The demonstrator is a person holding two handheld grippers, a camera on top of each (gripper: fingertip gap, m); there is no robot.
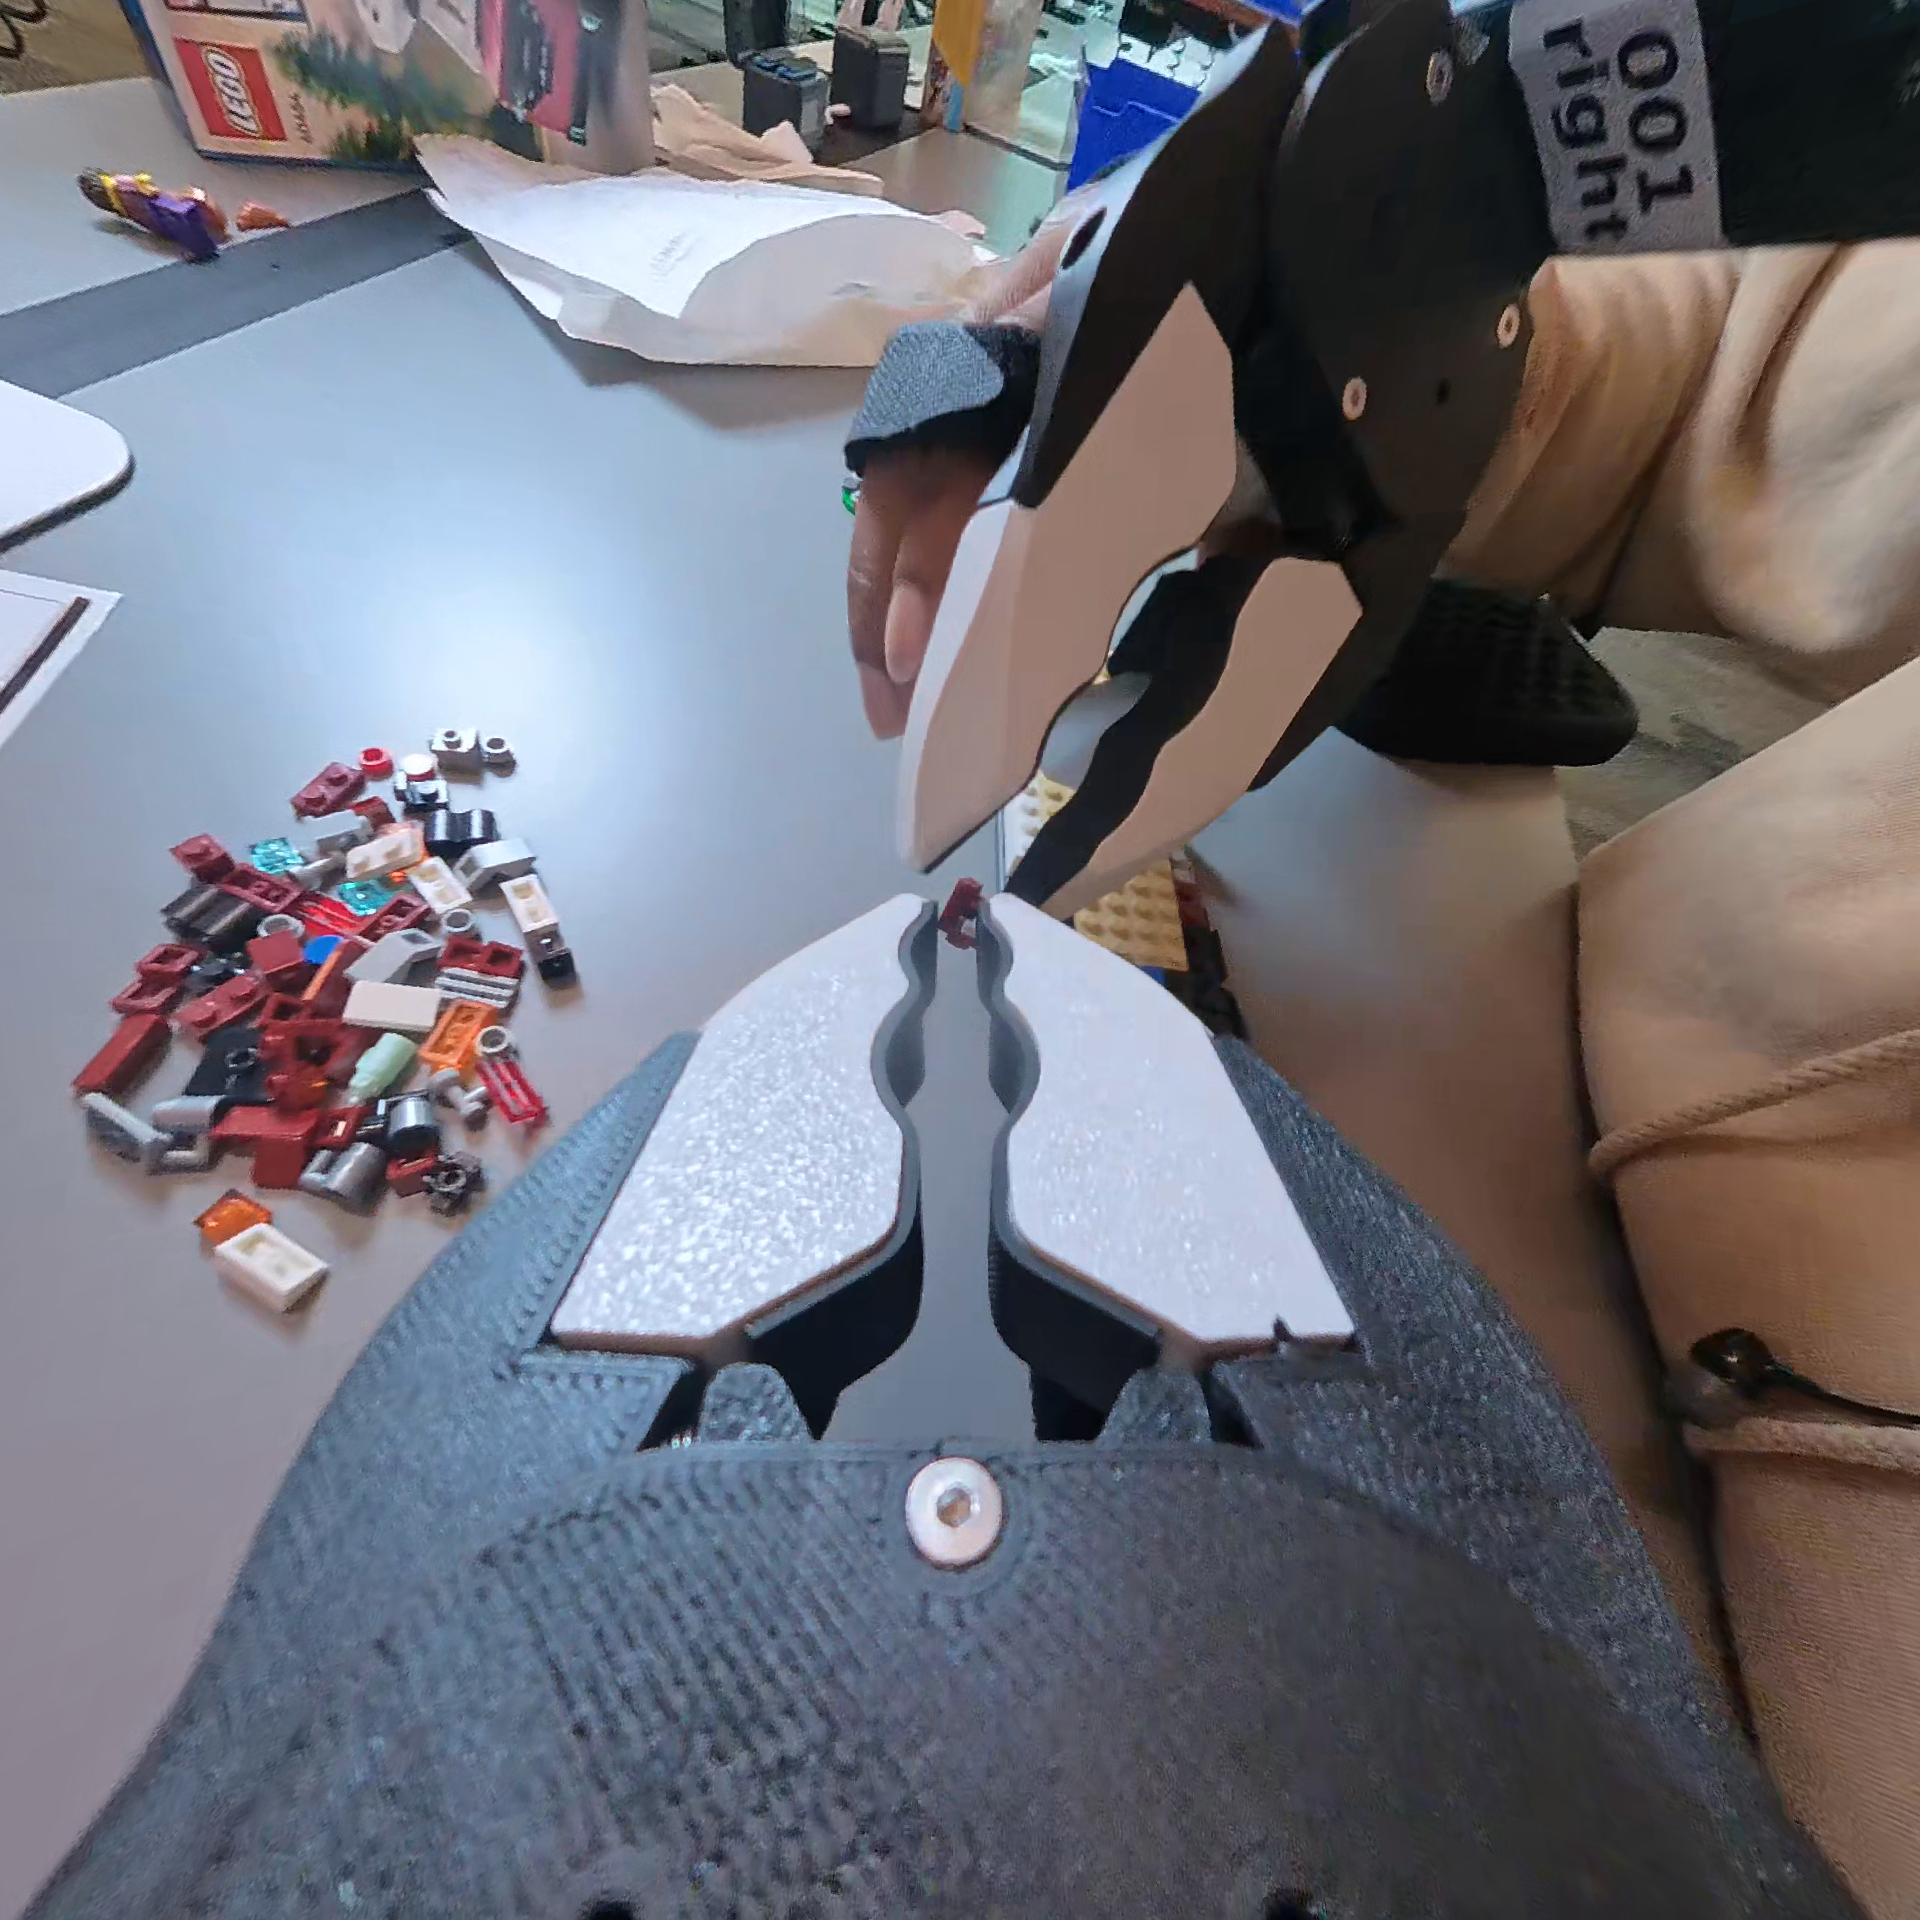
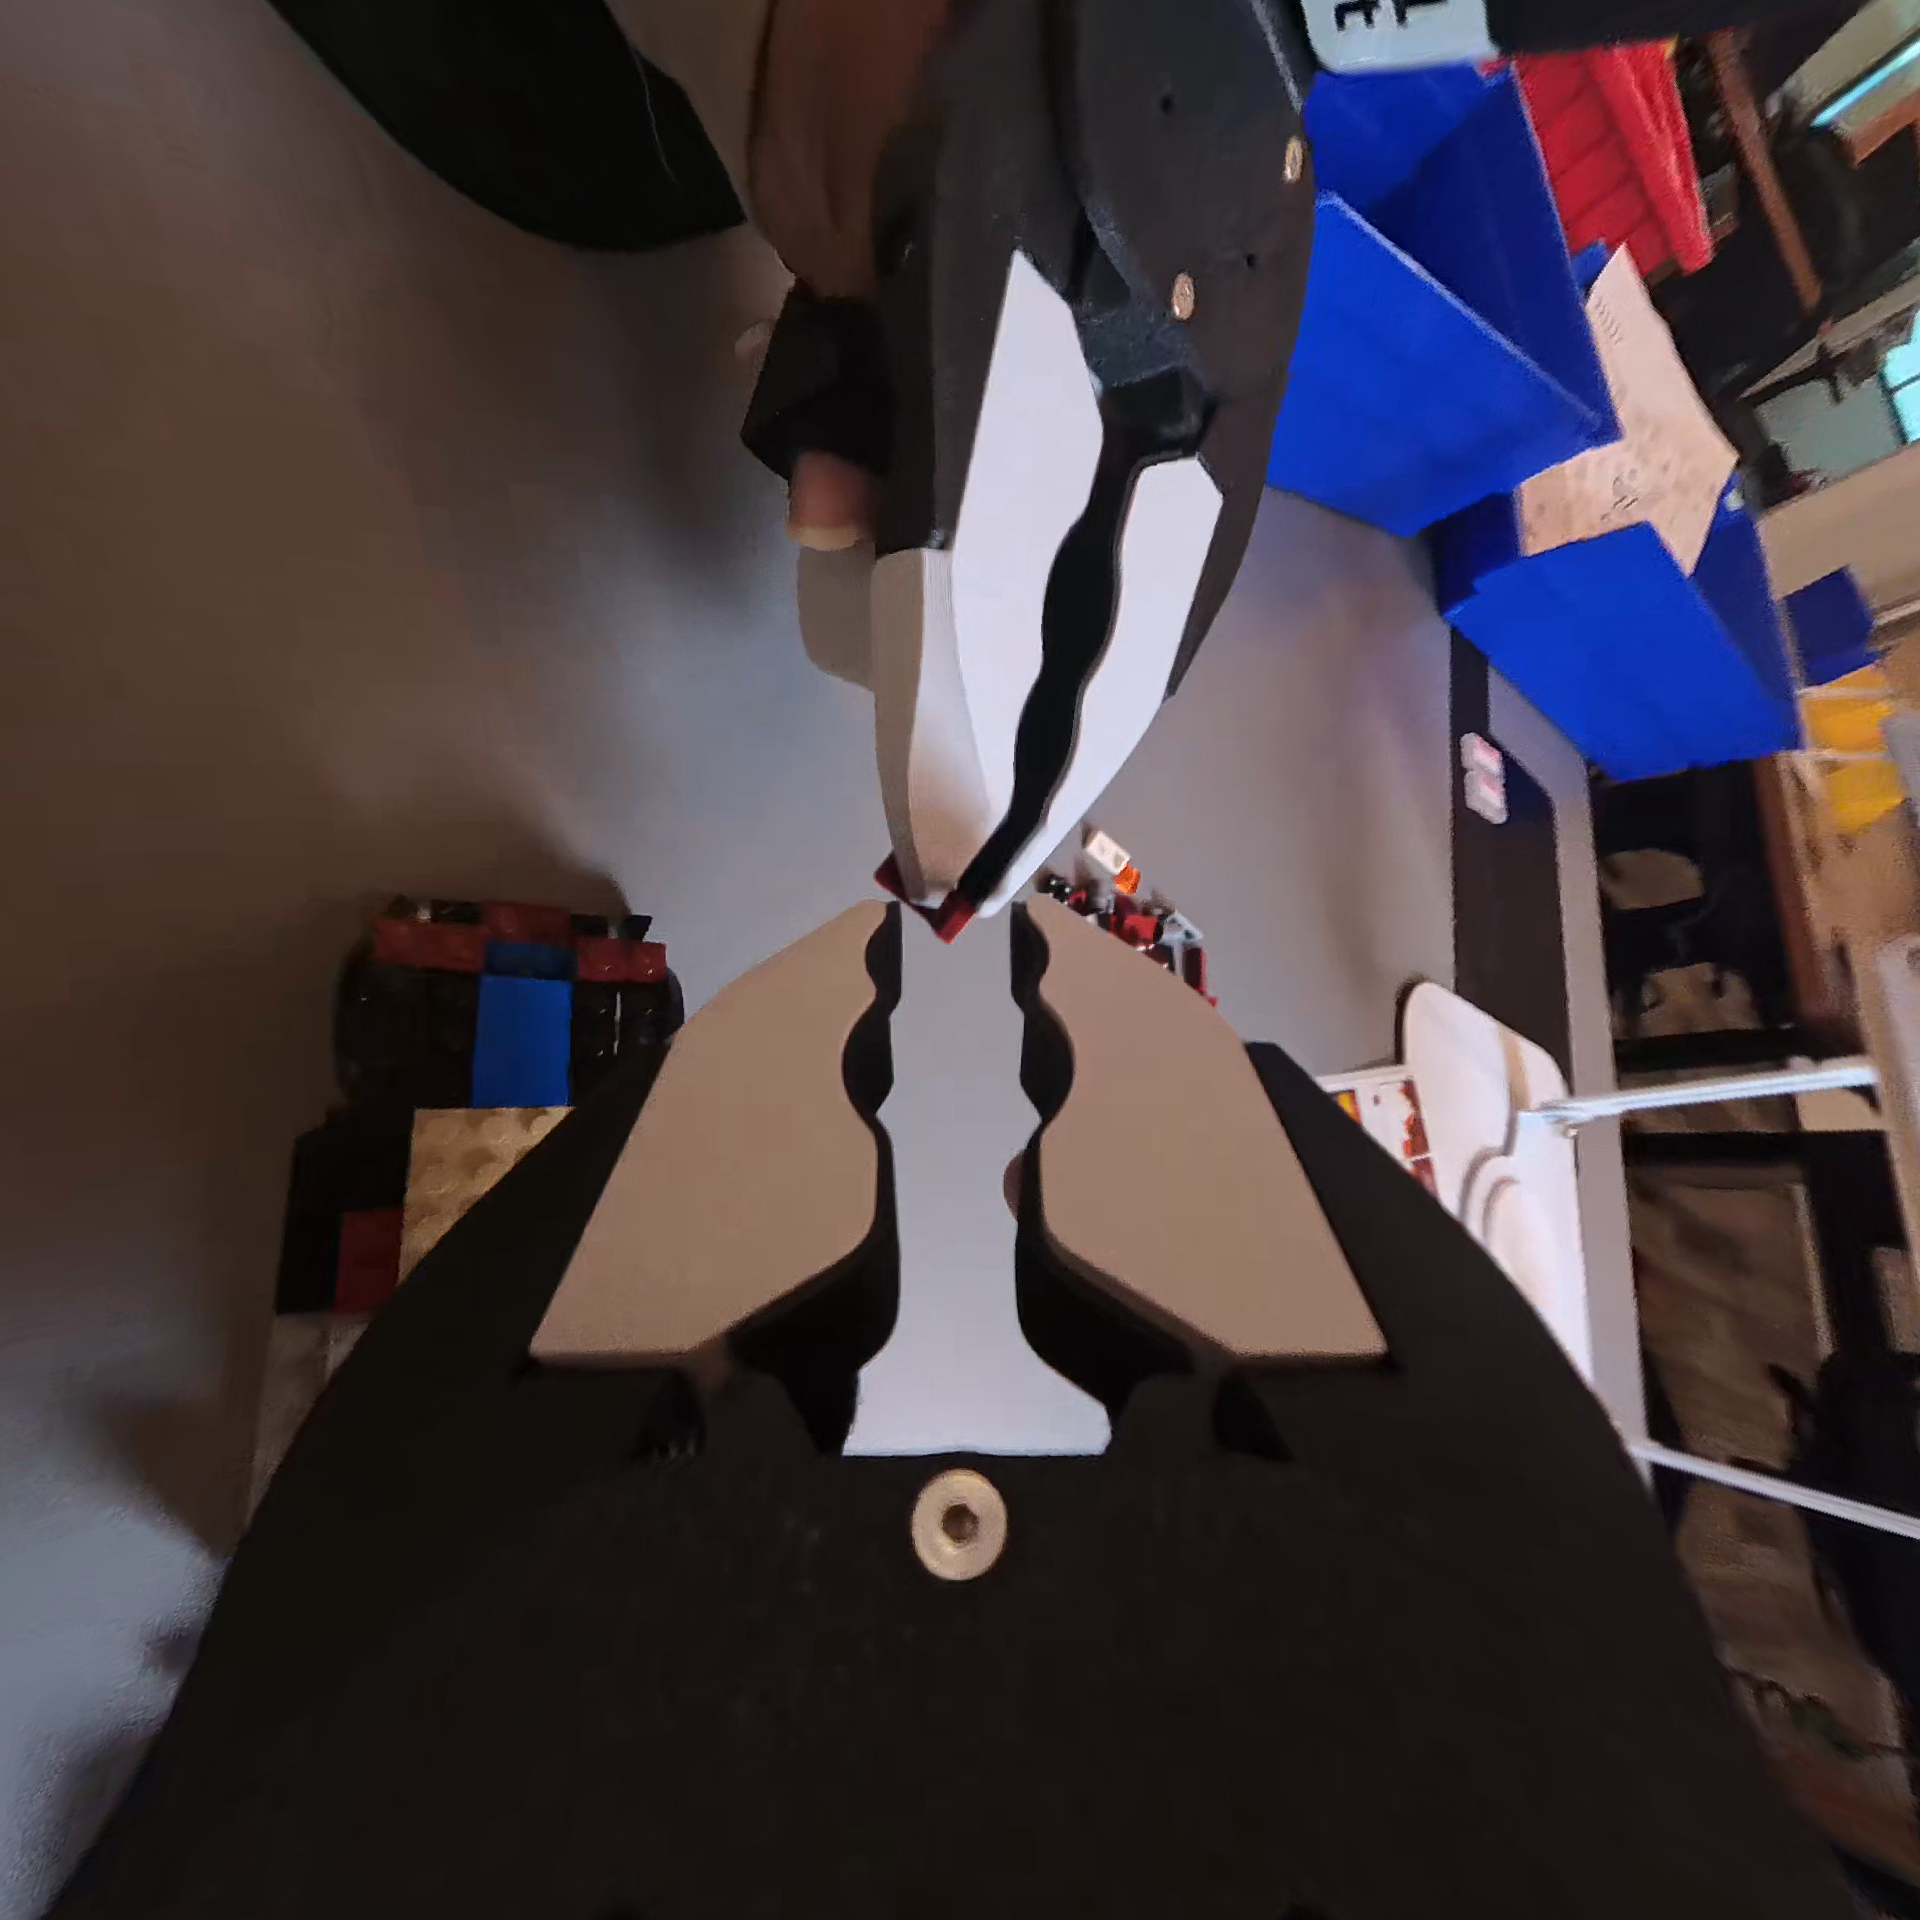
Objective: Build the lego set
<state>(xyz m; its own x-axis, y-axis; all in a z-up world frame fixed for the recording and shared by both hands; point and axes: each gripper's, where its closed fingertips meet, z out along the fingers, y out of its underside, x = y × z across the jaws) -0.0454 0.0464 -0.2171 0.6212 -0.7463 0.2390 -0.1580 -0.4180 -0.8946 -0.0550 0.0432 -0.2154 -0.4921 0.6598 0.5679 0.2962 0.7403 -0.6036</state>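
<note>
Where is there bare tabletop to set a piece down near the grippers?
Bare grey table runs between the loose brick pile and the white paper bag. It is crowded where the left gripper, pinching a dark red brick, meets the right gripper, with the tan studded build just behind.

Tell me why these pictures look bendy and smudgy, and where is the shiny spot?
Left wrist view: the wide lens curves the edges; soft glare whitens the grey table beside the heap of small plastic bricks; the other tongs and beige sleeve are blurred. Right wrist view: dimmer, the blue bins smear, and the stacked brick model sits in shadow.
</note>
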